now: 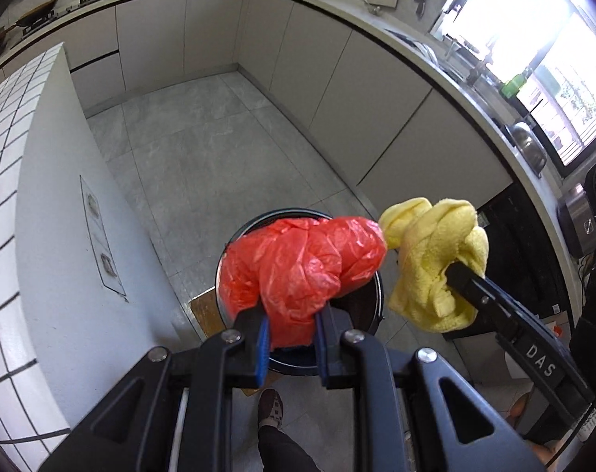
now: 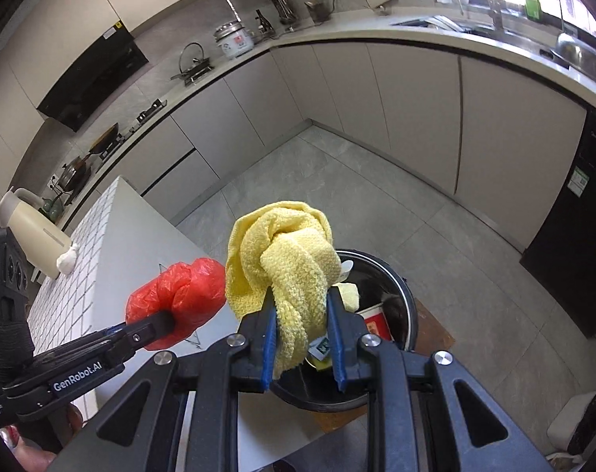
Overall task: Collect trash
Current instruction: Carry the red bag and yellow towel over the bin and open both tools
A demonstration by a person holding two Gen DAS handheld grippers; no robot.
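Observation:
A crumpled red plastic bag [image 1: 298, 271] hangs over the round black trash bin [image 1: 371, 314], and my left gripper [image 1: 290, 322] is shut on its lower end. In the right wrist view the red plastic bag [image 2: 184, 295] and the left gripper [image 2: 168, 322] show at the left. A bunched yellow cloth [image 2: 286, 267] sits in my right gripper [image 2: 302, 318], which is shut on it above the black trash bin [image 2: 404, 303]. The bin holds a red-and-white cup [image 2: 374, 320] and scraps. In the left wrist view the yellow cloth [image 1: 439, 259] and right gripper [image 1: 461, 275] are just right of the bag.
A white tiled island [image 2: 85, 275] stands left of the bin, with a cream kettle [image 2: 26, 236] on it. Grey cabinets [image 1: 203, 39] and a counter line the far walls. A dark appliance [image 2: 573, 216] is at the right. A person's shoe [image 1: 270, 409] is below the bin.

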